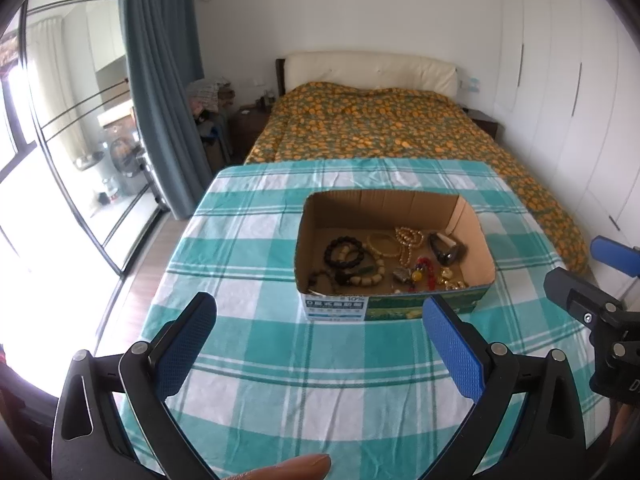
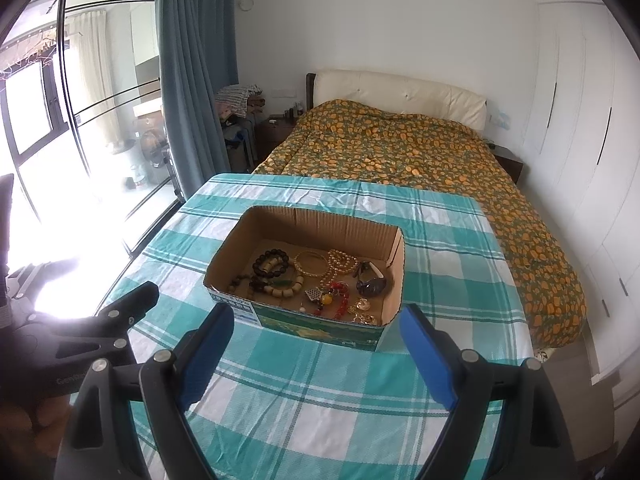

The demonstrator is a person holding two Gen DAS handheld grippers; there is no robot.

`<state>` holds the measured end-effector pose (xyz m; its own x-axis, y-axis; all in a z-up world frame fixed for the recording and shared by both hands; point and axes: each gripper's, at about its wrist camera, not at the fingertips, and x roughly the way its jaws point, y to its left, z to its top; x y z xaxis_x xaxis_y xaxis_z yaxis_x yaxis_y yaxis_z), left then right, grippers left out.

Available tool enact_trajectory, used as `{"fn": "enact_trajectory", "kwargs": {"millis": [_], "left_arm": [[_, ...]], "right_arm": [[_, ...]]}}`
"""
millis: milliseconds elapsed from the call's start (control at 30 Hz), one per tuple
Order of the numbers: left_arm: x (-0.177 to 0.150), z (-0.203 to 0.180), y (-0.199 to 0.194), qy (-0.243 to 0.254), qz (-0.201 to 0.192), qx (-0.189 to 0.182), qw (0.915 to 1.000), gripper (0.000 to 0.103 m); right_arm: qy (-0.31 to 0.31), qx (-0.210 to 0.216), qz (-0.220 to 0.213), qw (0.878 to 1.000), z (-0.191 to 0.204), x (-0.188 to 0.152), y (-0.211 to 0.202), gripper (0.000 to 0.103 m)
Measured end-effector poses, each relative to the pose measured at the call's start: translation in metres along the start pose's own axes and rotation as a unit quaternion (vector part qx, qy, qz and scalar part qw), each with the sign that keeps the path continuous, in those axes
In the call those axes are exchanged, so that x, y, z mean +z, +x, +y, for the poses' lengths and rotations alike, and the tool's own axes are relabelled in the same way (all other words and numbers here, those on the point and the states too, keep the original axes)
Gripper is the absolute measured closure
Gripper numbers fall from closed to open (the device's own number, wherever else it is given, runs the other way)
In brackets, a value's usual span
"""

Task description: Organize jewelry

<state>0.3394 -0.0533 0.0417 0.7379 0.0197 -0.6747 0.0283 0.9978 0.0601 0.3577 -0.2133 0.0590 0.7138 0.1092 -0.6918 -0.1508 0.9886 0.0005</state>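
Observation:
An open cardboard box (image 1: 472,216) (image 2: 232,248) stands on a table covered by a teal-and-white checked cloth (image 1: 256,248) (image 2: 440,248). Inside lie dark bead bracelets (image 1: 344,252) (image 2: 272,262), gold bead strands (image 1: 408,240) (image 2: 340,260), a red and amber piece (image 2: 330,300) and a dark sunglasses-like item (image 1: 446,250) (image 2: 372,280). My left gripper (image 1: 320,312) hovers open in front of the box, its blue pads empty. My right gripper (image 2: 318,322) is likewise open and empty, just before the box's near wall.
Behind the table is a bed with an orange-patterned cover (image 1: 372,124) (image 2: 400,152). Glass doors and a blue curtain (image 1: 160,80) stand at the left, white wardrobes (image 1: 560,80) at the right. A fingertip (image 1: 288,468) shows at the bottom of the left wrist view.

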Motion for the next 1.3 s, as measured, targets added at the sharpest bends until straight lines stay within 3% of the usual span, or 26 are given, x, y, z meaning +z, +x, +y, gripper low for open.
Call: {"fn": "enact_trajectory", "kwargs": {"millis": [1300], "left_arm": [[0.0000,0.0042,0.0010,-0.009,0.013,-0.001,0.9999,0.000]], "right_arm": [[-0.006,0.002,-0.007,1.000,0.0044,0.0025,-0.0061,0.016]]}}
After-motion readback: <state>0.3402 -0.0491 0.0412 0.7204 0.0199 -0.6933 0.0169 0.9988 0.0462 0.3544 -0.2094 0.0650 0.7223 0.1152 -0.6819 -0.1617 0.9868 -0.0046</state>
